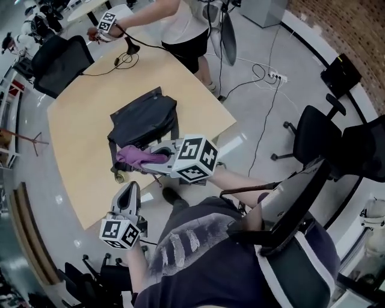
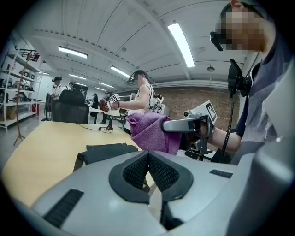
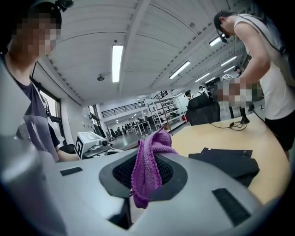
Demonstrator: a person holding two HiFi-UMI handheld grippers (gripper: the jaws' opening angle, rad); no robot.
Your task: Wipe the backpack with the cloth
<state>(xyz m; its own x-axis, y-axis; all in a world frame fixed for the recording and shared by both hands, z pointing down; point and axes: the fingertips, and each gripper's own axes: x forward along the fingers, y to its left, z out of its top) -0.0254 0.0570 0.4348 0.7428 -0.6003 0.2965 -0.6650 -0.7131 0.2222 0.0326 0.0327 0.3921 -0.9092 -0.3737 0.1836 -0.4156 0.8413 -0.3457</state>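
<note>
A dark backpack (image 1: 144,122) lies flat on the wooden table (image 1: 78,120); it also shows as the backpack (image 2: 103,151) and backpack (image 3: 228,161). My right gripper (image 1: 157,157) is shut on a purple cloth (image 1: 139,157), held just over the backpack's near edge. The cloth (image 3: 148,166) is pinched between the jaws and hangs out of them. The cloth (image 2: 150,131) shows in the left gripper view too. My left gripper (image 1: 131,190) is shut and empty, at the table's near edge, short of the backpack.
Another person (image 1: 174,18) stands at the table's far side with a marker cube (image 1: 107,23) and a cable (image 1: 120,59). Black office chairs (image 1: 60,60) stand at the far left, and more chairs (image 1: 319,129) at the right. A power strip (image 1: 278,77) lies on the floor.
</note>
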